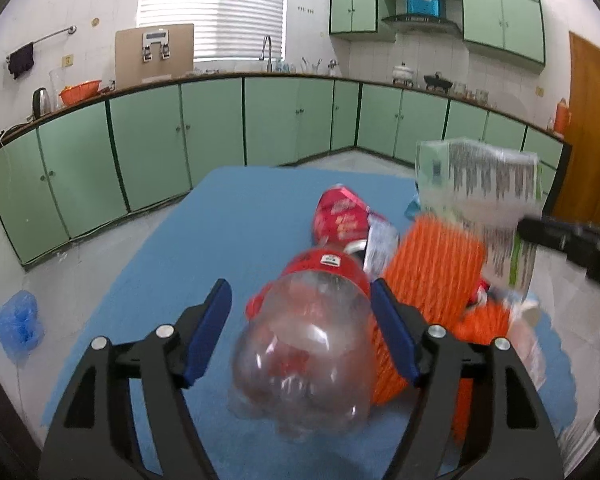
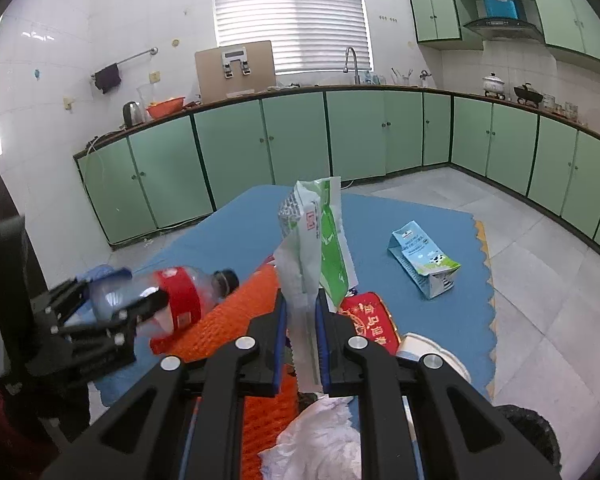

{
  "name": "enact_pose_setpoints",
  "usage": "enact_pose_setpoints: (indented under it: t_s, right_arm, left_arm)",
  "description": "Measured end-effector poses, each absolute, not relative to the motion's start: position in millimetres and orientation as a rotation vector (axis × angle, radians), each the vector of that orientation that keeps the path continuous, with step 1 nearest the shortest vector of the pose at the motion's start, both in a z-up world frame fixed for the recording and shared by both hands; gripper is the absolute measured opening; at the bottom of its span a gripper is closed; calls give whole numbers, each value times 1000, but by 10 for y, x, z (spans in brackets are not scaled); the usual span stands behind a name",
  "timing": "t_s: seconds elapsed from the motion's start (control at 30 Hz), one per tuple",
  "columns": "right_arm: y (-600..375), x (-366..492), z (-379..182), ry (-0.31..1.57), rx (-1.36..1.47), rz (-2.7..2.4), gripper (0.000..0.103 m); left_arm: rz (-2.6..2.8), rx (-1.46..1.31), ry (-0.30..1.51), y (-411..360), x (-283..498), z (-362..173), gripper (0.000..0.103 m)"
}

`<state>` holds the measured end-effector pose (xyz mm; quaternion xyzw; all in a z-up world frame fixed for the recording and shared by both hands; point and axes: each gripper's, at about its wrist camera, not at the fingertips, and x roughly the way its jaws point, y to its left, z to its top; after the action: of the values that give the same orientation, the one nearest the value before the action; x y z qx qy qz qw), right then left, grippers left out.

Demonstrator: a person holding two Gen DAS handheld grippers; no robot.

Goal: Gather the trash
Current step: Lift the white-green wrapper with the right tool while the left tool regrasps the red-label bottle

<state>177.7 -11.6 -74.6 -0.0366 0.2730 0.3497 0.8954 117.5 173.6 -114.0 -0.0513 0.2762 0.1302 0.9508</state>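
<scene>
My left gripper (image 1: 300,304) holds a clear plastic bottle with a red label (image 1: 312,320) above the blue mat (image 1: 228,216); its jaws stand wide, and in the right wrist view (image 2: 140,304) the fingers close around the bottle (image 2: 180,296). My right gripper (image 2: 302,312) is shut on a white and green wrapper (image 2: 316,240), also in the left wrist view (image 1: 480,188). Below lies an orange mesh bag (image 1: 432,268) (image 2: 236,312). A red packet (image 1: 340,216) (image 2: 368,312) lies by it.
A blue milk carton (image 2: 424,260) lies on the mat to the right. A white bowl (image 2: 432,352) and crumpled white paper (image 2: 320,440) lie near my right gripper. A blue plastic bag (image 1: 18,324) is on the tiled floor. Green cabinets (image 1: 220,124) line the walls.
</scene>
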Motion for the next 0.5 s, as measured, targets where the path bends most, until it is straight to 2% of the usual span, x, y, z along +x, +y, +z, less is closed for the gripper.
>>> enact_pose_setpoints:
  t_s: [0.2,0.27,0.37,0.43,0.47,0.5]
  right_arm:
    - [-86,1777,-787,574,-84,733,13]
    - [-93,1786,-794,577,-82,729,13]
    - [-96,1800,-803,583,-76,725,13]
    - [-91,1814,-816,588,-79,722,13]
    - [-88,1822,-825,591,-79,721,13]
    - [-85,1830,-833,594,-80,721,13]
  left_arm:
    - [269,-114,611,1794,1159,-1311,73]
    - [258,-100,623,1812,1226,-1311,79]
    - [249,-112,659,1860,1316,-1365,80]
    - [241,-126,674,1861,1334,-1415,73]
    - [233,-132,683,1858,1351,-1437,61]
    - [233,-132,694,1850,1374,-1455,61]
